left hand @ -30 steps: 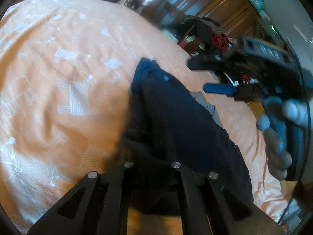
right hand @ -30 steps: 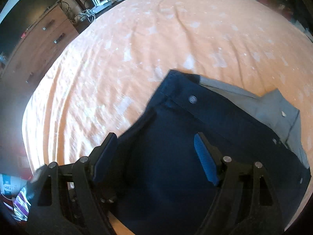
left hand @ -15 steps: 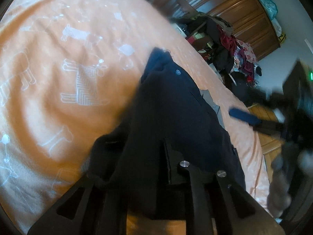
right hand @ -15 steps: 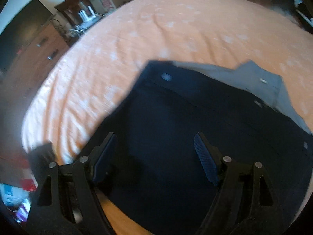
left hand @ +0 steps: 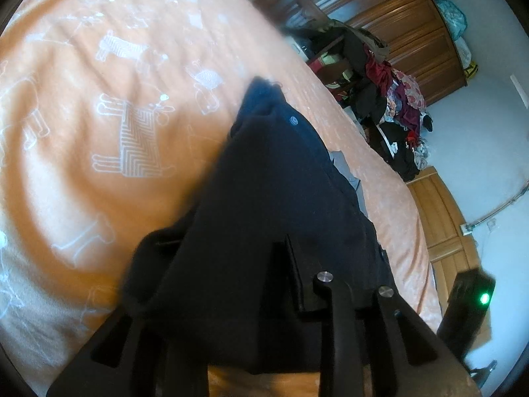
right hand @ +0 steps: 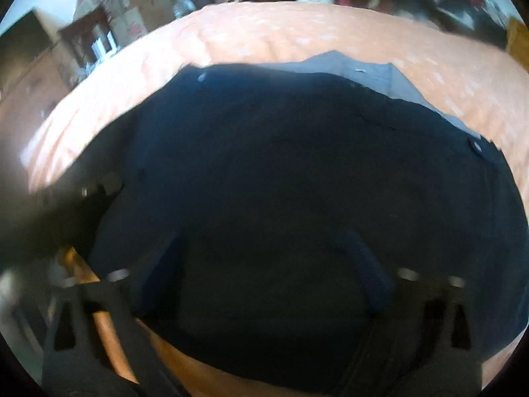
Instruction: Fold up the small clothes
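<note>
Navy garment (left hand: 264, 198) clenched by left gripper (left hand: 231, 281) on orange bed (left hand: 99, 165); right gripper (right hand: 264, 264) fingers spread, released.

Dark navy garment (left hand: 274, 198): matt woven cloth with a small metal snap; orange bedsheet (left hand: 99, 165): soft printed cotton, creased; wardrobe (left hand: 390, 16), upper right: glossy varnished wood.
</note>
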`<control>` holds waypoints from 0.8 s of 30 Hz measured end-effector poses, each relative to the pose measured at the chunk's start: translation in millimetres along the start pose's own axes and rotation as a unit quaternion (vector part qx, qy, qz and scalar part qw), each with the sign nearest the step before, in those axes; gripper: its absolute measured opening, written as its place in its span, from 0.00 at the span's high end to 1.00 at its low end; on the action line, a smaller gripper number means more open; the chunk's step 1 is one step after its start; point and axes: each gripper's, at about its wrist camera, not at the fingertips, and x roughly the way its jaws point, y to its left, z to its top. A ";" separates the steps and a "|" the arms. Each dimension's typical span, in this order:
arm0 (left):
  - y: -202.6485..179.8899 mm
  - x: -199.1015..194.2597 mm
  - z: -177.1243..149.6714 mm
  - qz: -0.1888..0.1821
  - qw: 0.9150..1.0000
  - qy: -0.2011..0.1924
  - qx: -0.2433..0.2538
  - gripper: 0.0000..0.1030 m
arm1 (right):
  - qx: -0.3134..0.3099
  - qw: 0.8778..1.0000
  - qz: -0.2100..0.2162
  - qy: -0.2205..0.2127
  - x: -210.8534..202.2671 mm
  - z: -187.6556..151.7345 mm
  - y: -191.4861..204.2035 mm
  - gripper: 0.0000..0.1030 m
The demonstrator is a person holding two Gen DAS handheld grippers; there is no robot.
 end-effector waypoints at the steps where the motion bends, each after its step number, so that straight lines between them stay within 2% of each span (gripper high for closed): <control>1: -0.3 -0.5 -0.2 0.000 1.000 0.000 0.000 0.70 | -0.009 1.000 -0.012 0.005 3.8 0.1 4.0 0.00; 5: -0.8 -0.6 -0.3 -0.004 1.000 -0.001 0.000 0.65 | -0.020 0.999 -0.038 0.017 13.1 2.9 10.5 0.00; 9: -0.6 1.1 1.0 -0.016 1.000 -0.006 -0.006 0.59 | -0.018 0.999 -0.032 0.013 14.3 0.8 8.2 0.00; 12: -3.5 2.5 1.7 -0.033 0.999 -0.010 -0.006 0.47 | -0.010 1.000 -0.021 -0.001 9.7 -1.2 5.4 0.00; 14: -9.6 3.5 1.1 -0.047 0.999 -0.006 0.010 0.33 | -0.006 1.000 -0.017 0.001 4.1 0.3 3.6 0.00; 16: -16.3 3.6 0.2 -0.054 0.998 0.005 0.030 0.27 | 0.006 1.000 0.000 0.007 -3.7 4.1 0.8 0.00; 18: -18.4 2.9 0.0 -0.032 0.999 0.010 0.033 0.39 | 0.010 0.999 0.023 0.023 -12.7 14.3 -0.9 0.03; 19: -19.1 3.4 -0.1 -0.011 0.999 0.013 0.032 0.59 | 0.002 0.999 0.029 0.023 -20.9 23.7 0.0 0.03; 20: -18.8 4.1 -0.5 0.016 0.999 0.015 0.031 0.84 | -0.010 0.999 0.031 0.019 -29.0 34.8 2.6 0.03; 22: -23.3 0.9 -1.0 0.027 0.999 0.004 0.041 0.90 | -0.034 0.998 0.044 0.018 -37.5 61.4 9.3 0.03; 24: -38.2 -4.1 -4.2 0.043 0.996 -0.015 0.082 0.93 | -0.057 0.996 0.062 0.024 -38.3 88.7 19.7 0.03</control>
